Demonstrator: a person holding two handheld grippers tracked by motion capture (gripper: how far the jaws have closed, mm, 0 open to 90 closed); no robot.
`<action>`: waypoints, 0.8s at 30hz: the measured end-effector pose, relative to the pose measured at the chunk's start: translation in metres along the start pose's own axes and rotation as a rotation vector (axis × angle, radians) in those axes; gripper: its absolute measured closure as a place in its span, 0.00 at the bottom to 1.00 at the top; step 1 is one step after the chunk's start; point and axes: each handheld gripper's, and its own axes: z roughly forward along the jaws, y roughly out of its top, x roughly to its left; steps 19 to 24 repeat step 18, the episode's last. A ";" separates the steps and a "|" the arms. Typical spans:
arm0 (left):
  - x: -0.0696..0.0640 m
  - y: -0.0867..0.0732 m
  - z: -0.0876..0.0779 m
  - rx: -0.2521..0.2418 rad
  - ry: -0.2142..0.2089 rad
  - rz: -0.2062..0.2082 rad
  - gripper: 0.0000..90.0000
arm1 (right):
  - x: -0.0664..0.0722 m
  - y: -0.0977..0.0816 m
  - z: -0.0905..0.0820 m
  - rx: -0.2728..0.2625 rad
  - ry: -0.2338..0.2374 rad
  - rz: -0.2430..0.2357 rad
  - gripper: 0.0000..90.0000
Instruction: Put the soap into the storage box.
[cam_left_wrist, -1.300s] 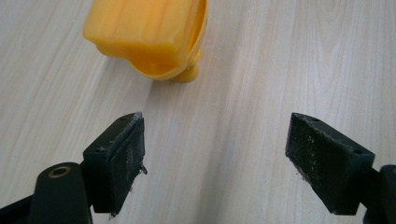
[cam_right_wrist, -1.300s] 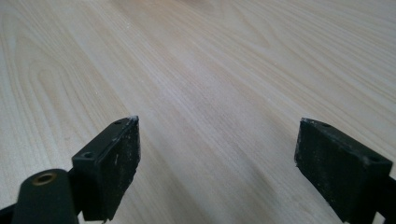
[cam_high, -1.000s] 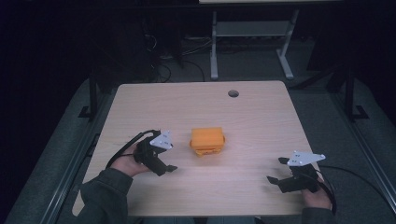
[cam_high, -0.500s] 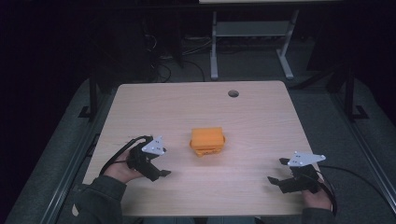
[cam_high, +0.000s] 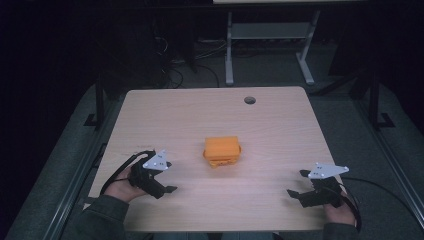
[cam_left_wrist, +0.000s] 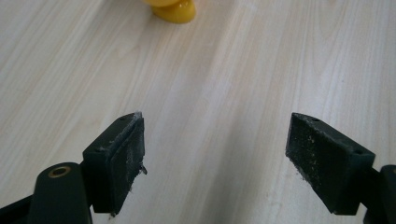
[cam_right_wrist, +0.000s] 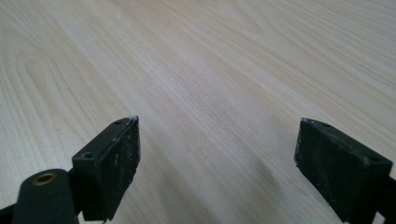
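An orange box (cam_high: 222, 149) sits in the middle of the light wooden table (cam_high: 190, 115). My left gripper (cam_high: 169, 178) hovers near the table's front left, a short way left of the box and toward the person; its jaws stand open with nothing between them. In the left gripper view the open gripper (cam_left_wrist: 215, 154) points over bare wood, with the orange box's edge (cam_left_wrist: 175, 10) at the top. My right gripper (cam_high: 298, 183) is at the front right, well apart from the box, and open. In the right gripper view that gripper (cam_right_wrist: 217, 163) has bare tabletop between its jaws.
A round cable hole (cam_high: 249, 100) lies near the table's far edge. Black cables trail from both grippers off the front of the table. Behind the table stands a metal desk frame (cam_high: 230, 55), with cables on the dark floor.
My left gripper has drawn back from the orange box toward the table's front edge. The right gripper and the box have stayed put.
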 end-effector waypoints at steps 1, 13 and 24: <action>-0.001 -0.002 0.001 -0.014 0.005 -0.010 0.21 | 0.000 0.000 0.000 0.003 0.000 0.002 0.15; -0.008 -0.024 0.000 -0.034 0.028 -0.049 0.22 | 0.002 0.001 0.002 0.013 -0.001 -0.003 0.15; -0.010 -0.035 0.002 -0.028 0.031 -0.066 0.22 | 0.002 0.002 0.002 0.011 0.004 -0.011 0.15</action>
